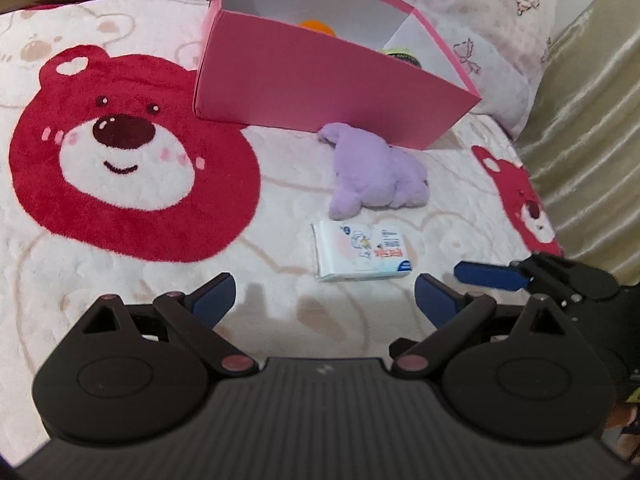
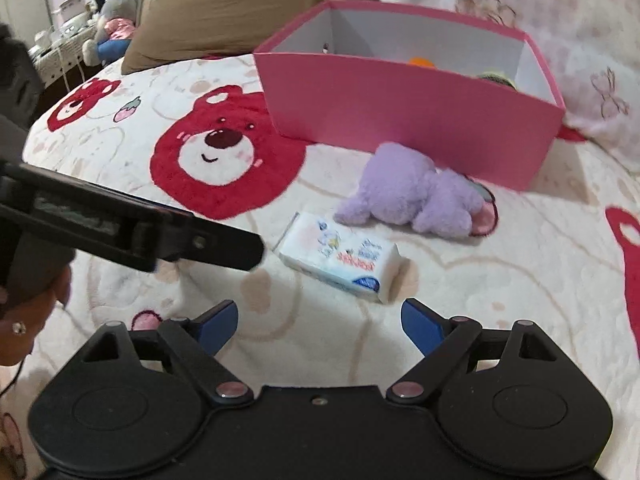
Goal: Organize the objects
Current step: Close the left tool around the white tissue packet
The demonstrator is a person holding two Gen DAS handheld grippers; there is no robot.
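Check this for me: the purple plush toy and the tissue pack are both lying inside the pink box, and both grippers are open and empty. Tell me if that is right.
Not quite. The purple plush toy and the tissue pack lie on the bear-print blanket in front of the pink box, not inside it; both wrist views show this. The rest holds: the left gripper and the right gripper are open and empty.

Purple plush toy [image 1: 376,172] on its side beside open pink box [image 1: 320,92], tissue pack [image 1: 362,250] flat nearby
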